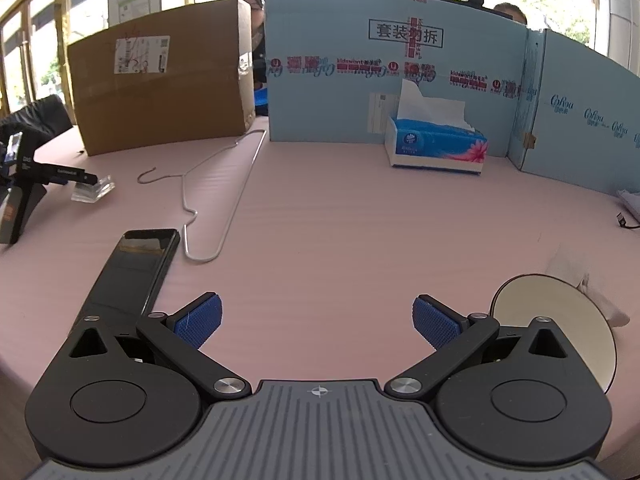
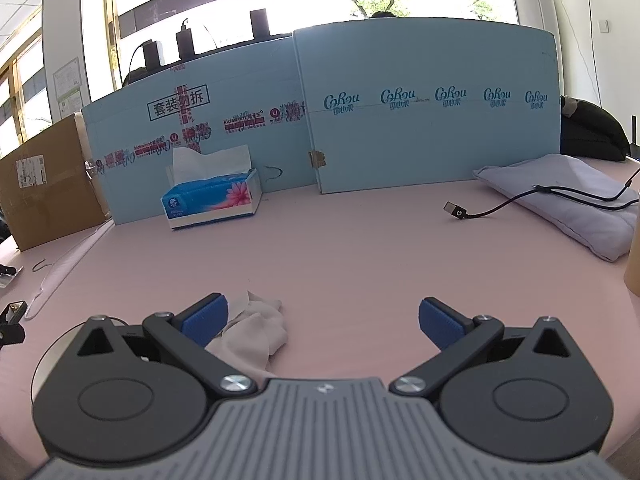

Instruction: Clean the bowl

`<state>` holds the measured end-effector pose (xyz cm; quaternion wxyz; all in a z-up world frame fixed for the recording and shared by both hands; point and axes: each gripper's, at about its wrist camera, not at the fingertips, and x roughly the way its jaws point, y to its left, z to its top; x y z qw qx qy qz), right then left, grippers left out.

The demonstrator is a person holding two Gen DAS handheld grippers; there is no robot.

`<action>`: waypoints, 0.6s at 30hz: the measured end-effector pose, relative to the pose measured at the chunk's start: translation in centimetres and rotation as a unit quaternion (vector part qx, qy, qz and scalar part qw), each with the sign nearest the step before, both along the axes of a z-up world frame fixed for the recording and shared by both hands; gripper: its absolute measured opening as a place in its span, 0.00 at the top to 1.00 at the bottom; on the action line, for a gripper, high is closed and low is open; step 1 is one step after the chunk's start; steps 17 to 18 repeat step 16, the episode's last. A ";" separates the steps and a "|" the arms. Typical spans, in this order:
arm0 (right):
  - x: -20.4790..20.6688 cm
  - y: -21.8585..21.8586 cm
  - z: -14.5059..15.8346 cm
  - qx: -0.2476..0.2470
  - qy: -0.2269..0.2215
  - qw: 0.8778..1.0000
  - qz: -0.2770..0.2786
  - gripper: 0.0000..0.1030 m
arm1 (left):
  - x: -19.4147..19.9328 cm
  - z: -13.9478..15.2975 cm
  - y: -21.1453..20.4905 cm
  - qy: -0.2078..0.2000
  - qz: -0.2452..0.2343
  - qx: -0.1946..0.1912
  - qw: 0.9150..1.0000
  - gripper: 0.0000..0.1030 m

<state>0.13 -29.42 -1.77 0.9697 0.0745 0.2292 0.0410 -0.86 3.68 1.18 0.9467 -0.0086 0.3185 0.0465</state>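
Spread wide and empty, the left tool [image 1: 317,322] hovers over the pink bench [image 1: 340,220], with the round cream ceramic bowl [image 1: 560,320] near its right finger. Likewise released, the right tool [image 2: 323,324] has the crumpled beige cloth [image 2: 256,332] beside its left finger. Cleaning seems unstarted: nothing is gripped.

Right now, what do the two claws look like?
They look the same. The left claw and the right claw each have two black arms, joined by silver screws to round black discs. The fingertips carry bumpy blue pads. Between the discs lies a grey ribbed plate with a small crosshair mark.
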 end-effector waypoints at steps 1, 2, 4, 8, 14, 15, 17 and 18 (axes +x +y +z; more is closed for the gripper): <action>0.0 0.0 0.0 0.000 0.000 1.000 0.000 0.00 | 0.0 0.0 0.0 -0.001 0.000 -0.001 1.000 0.00; 0.0 0.0 0.0 0.000 0.000 1.000 0.000 0.00 | 0.0 0.1 0.0 -0.002 0.000 -0.002 1.000 0.00; 0.0 0.0 0.0 0.000 0.001 1.000 -0.001 0.00 | 0.0 0.1 0.0 -0.004 0.000 -0.001 1.000 0.00; 0.0 -0.1 -0.1 -0.001 0.002 1.000 -0.001 0.00 | 0.0 0.2 0.0 -0.007 0.000 -0.001 1.000 0.00; -0.1 -0.2 -0.1 -0.002 0.002 1.000 -0.003 0.00 | -0.2 0.3 -0.3 -0.013 -0.010 0.006 1.000 0.00; -0.1 -0.2 -0.1 -0.002 0.002 1.000 -0.004 0.00 | -0.2 0.3 -0.3 -0.013 -0.009 0.008 1.000 0.00; -0.1 -0.2 -0.1 -0.002 0.001 1.000 -0.004 0.00 | -0.2 0.3 -0.3 -0.012 -0.009 0.009 1.000 0.00; -0.1 -0.2 -0.1 -0.002 0.001 1.000 -0.004 0.00 | -0.2 0.3 -0.3 -0.012 -0.009 0.009 1.000 0.00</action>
